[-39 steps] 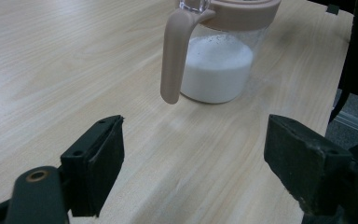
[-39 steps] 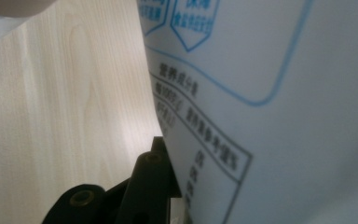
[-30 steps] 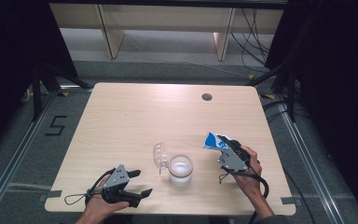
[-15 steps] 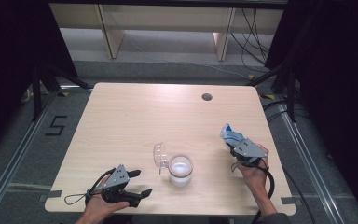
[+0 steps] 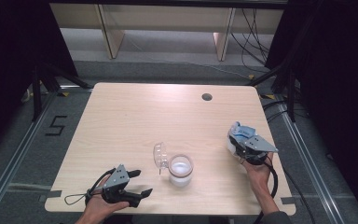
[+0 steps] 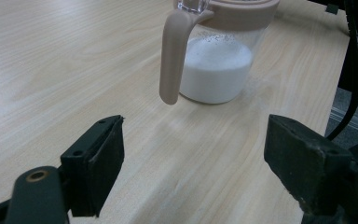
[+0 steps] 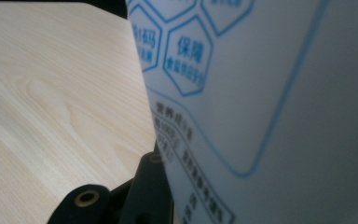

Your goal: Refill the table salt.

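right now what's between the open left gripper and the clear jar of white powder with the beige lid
Nothing: in the left gripper view only bare wooden table lies between the left gripper and the jar.

Light wood table [image 5: 135,116], round cable hole [image 5: 207,97] near far edge. Grey carpet floor [image 5: 177,56], taped "5" [image 5: 56,126] at left. Wooden shelf legs [image 5: 108,28] behind. Black curtains [image 5: 335,70] both sides; cables [image 5: 256,28] trailing at right.
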